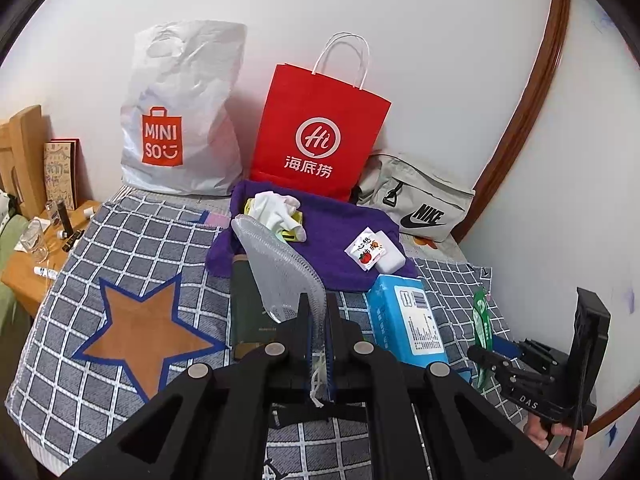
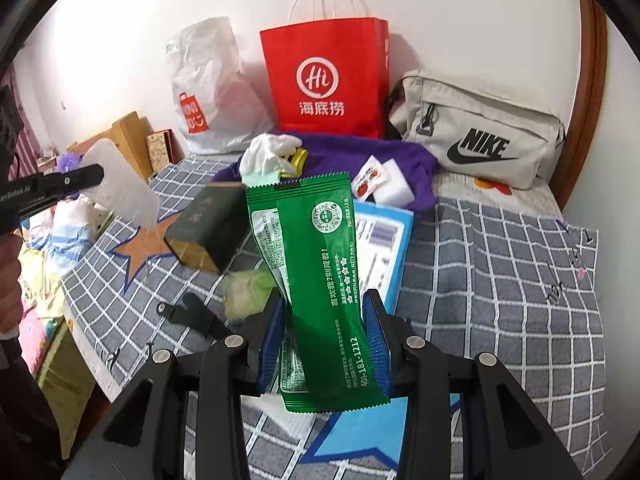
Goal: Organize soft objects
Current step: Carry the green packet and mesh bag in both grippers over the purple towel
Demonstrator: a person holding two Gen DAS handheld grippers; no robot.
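- Right gripper [image 2: 325, 322]: blue ribbed pads pinch the lower half of a green foil sachet with white print [image 2: 316, 280]. The sachet stands upright above the bed, clear of the clutter beneath; held low, probably so its top can be fed into a bag.
- Left gripper [image 1: 314, 320]: jaws fully closed on the edge of a flat translucent mesh pouch with a stitched rim [image 1: 276, 264], lifted and slanting away. A thin edge grip suits a limp flat item.
- Landmark: purple towel [image 1: 332, 232] spread on the grey checked blanket [image 1: 132, 236].
- Just in front of the towel: a blue tissue pack [image 1: 408, 320] and a dark green box [image 1: 248, 312], both lying flat, not yet handled.
- On the towel: a white crumpled cloth [image 1: 276, 208] at its left, a small white block with a tomato-print packet [image 1: 372, 256] at its right. It seems to be a collecting spot.
- Behind the towel, against the wall: a red paper carrier bag [image 1: 320, 128], a white plastic shopping bag [image 1: 180, 120] to its left, and a grey zipped pouch [image 1: 420, 200] to its right; likely destinations.
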